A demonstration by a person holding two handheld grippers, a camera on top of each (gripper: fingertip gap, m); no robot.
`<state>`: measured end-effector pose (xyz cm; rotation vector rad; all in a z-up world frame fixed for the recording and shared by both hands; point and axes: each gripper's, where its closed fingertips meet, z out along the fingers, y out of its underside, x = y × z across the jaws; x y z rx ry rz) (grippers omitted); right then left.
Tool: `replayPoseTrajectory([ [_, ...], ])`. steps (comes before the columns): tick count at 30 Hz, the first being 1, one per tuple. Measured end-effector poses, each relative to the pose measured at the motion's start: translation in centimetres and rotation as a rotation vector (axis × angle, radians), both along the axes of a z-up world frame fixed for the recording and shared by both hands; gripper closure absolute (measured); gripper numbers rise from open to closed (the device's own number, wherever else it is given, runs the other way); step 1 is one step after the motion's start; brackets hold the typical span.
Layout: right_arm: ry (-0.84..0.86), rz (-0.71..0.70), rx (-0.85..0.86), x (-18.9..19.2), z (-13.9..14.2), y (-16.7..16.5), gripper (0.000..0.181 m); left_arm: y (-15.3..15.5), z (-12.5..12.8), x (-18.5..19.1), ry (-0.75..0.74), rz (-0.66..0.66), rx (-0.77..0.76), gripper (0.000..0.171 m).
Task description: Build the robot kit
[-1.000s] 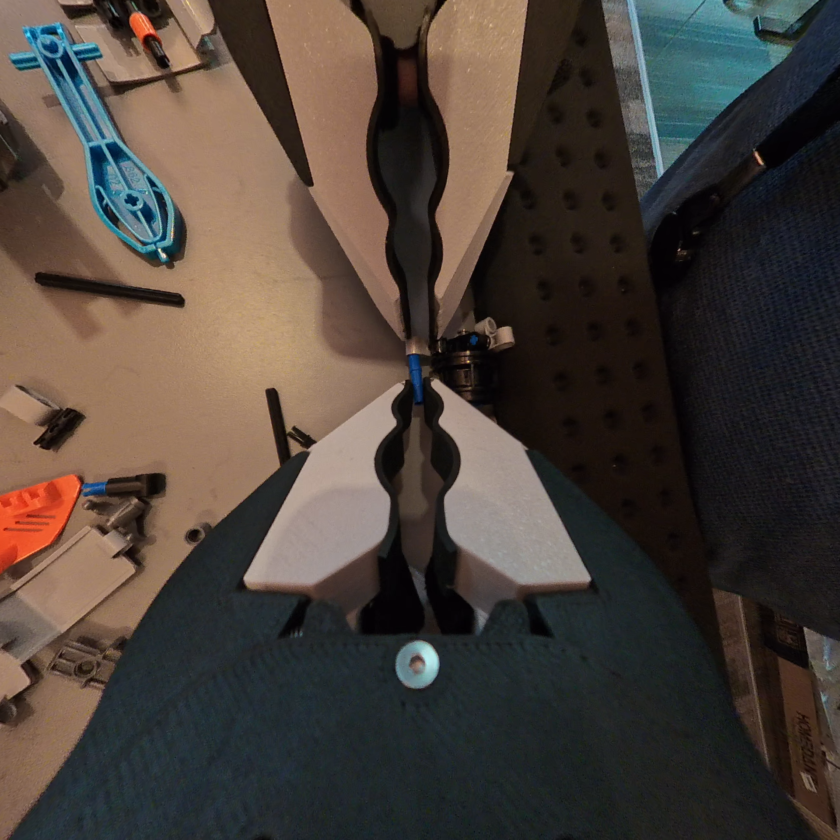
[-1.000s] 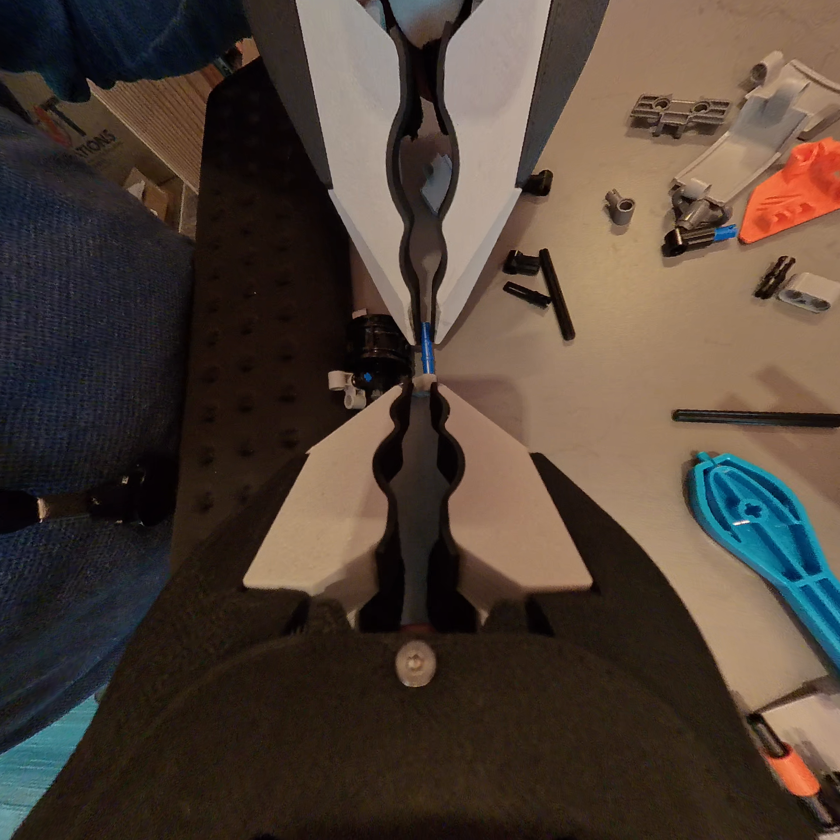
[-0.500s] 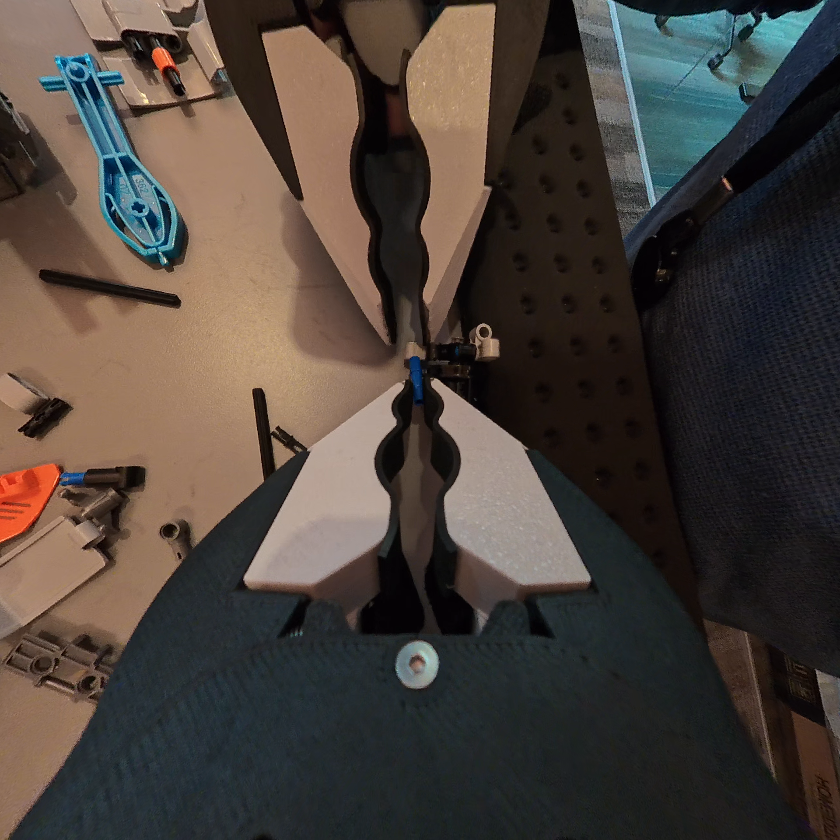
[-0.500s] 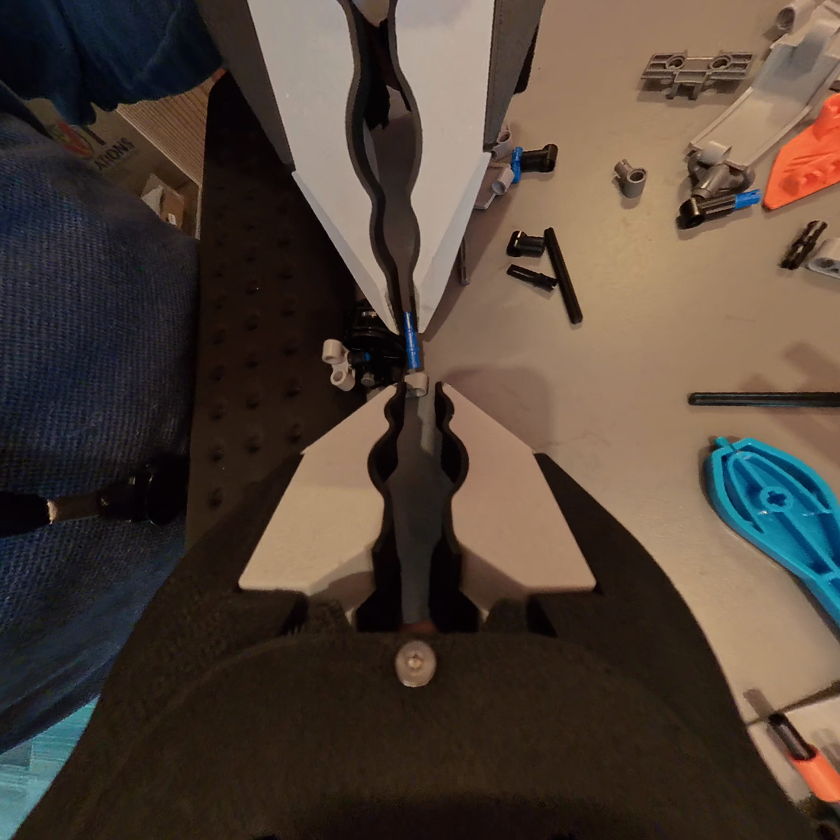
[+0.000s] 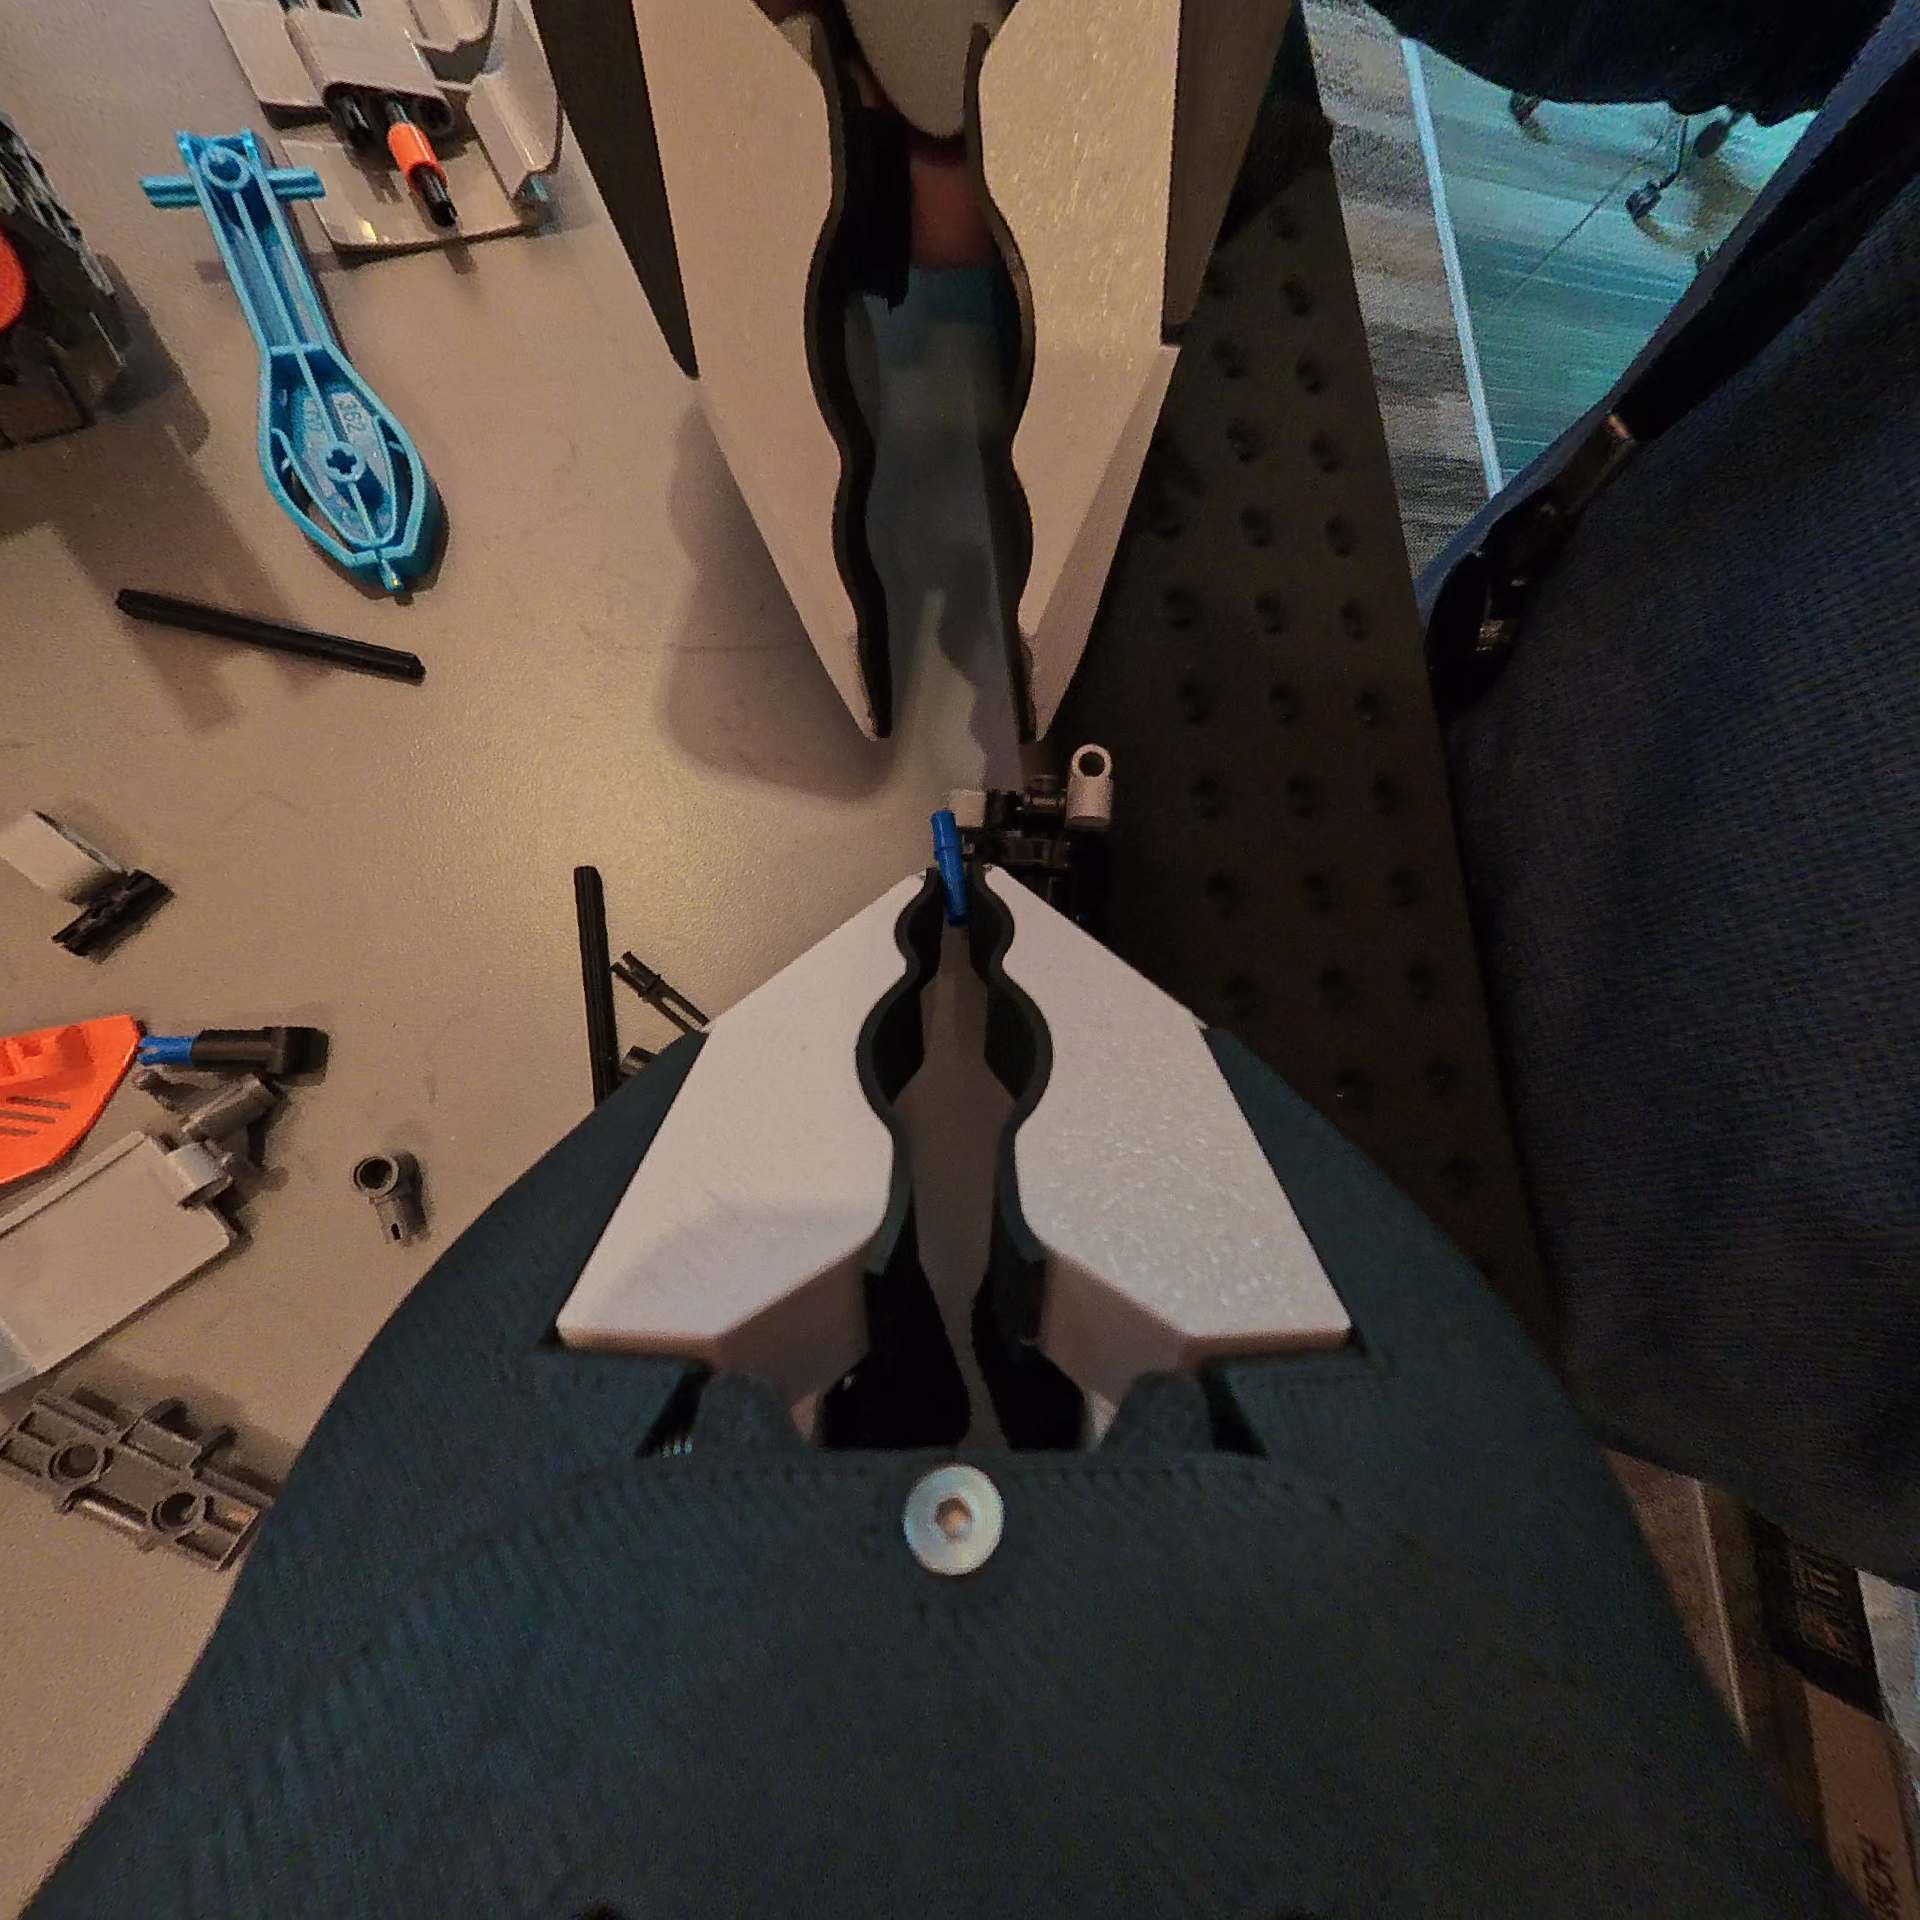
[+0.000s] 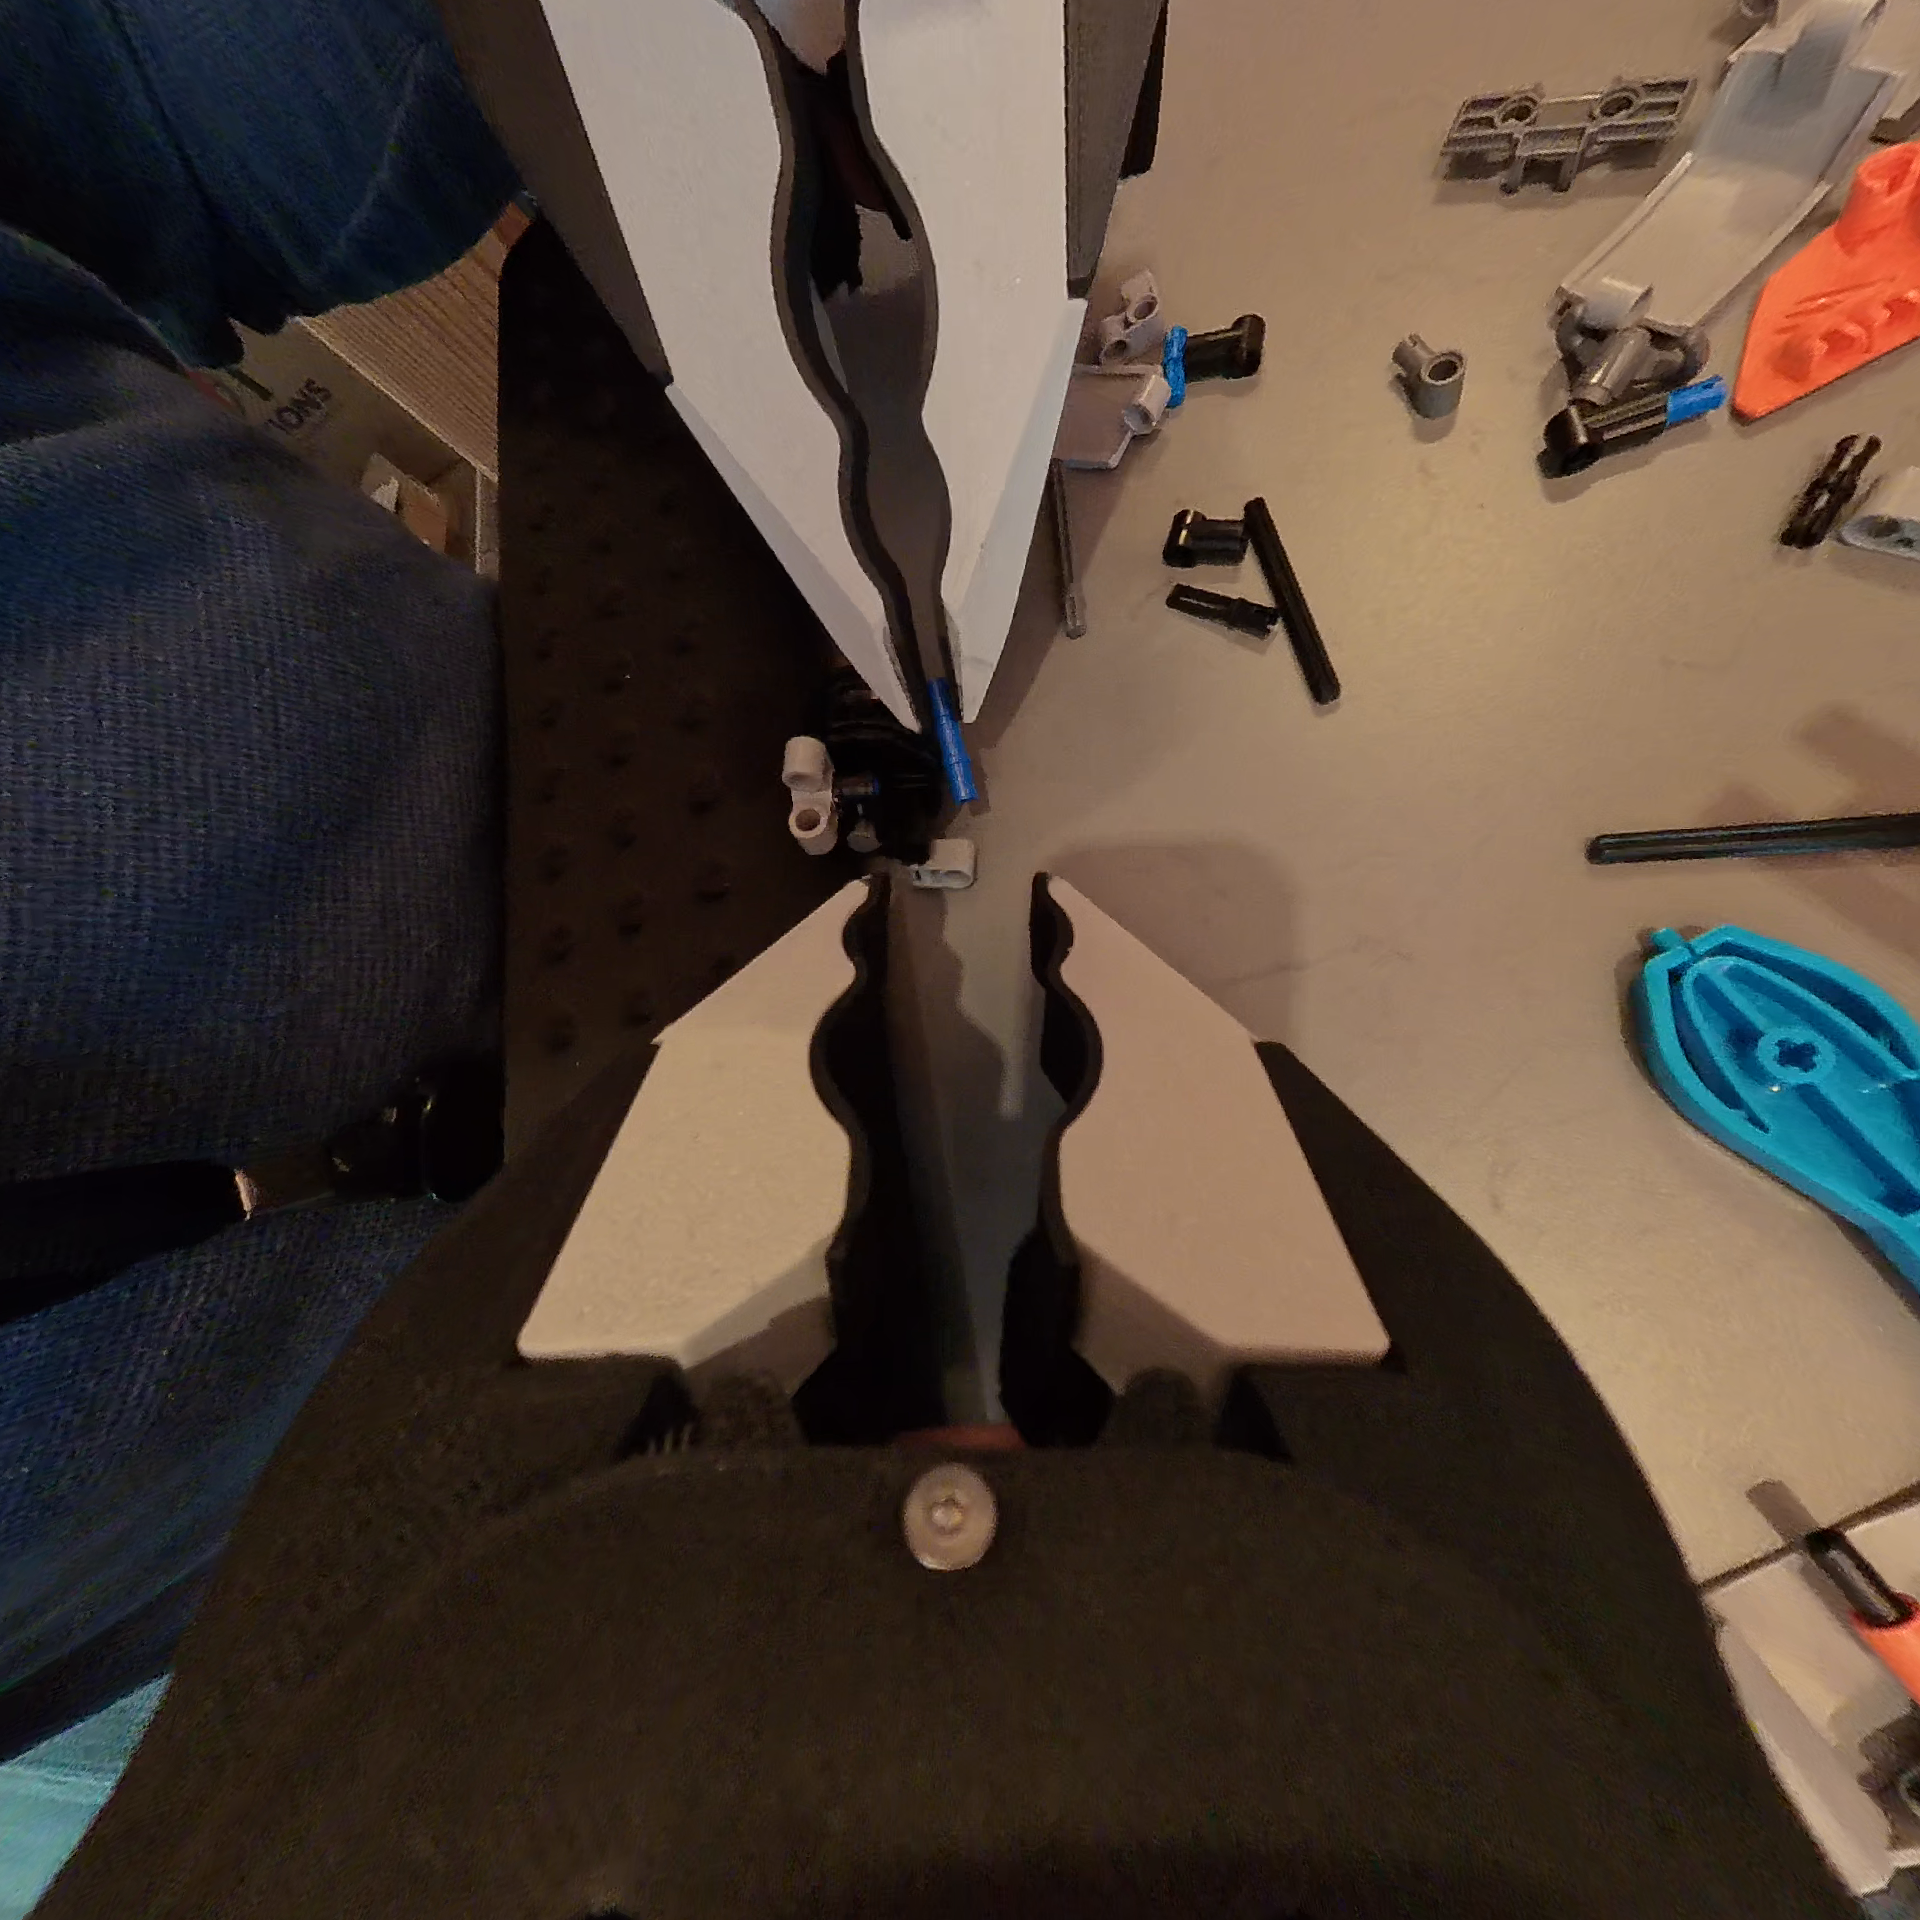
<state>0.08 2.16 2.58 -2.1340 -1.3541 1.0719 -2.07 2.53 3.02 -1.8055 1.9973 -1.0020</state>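
Note:
My left gripper is shut on a short blue pin that sticks out past its tips. My right gripper is open and empty, and faces the left gripper tip to tip. A small light grey connector sits just ahead of the right gripper's tips, below the end of the blue pin. I cannot tell whether the connector touches the pin. A black assembly with a grey connector lies beside them at the table's edge. The right gripper also shows in the left wrist view, and the left gripper in the right wrist view.
Loose building parts lie on the beige table: a blue lever tool, a long black axle, an orange panel, grey panels and beams. A black perforated board borders the table. A person's dark blue clothing is close by. The long black axle lies around 11 centimetres away from my right fingertips. Seen from the right wrist view as well.
My right gripper has opened, let go of the small grey connector and drawn back. My left gripper still holds the blue pin, and the two grippers are farther apart.

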Motion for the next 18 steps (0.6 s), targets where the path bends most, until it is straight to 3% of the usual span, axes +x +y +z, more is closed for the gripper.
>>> replayPoseTrajectory([
  [7,0.022,0.016,-0.018,0.3,0.8,-0.7,0.156,0.1,-0.1,-0.2,0.010,0.013,-0.010,0.169],
  [12,-0.100,0.046,0.055,0.1,-1.1,-0.3,0.172,0.3,-0.7,-0.1,0.043,0.011,-0.042,0.170],
  [18,-0.106,0.046,0.123,-0.7,-1.6,0.4,0.181,0.6,-1.3,-0.5,0.104,0.024,-0.063,0.169],
])
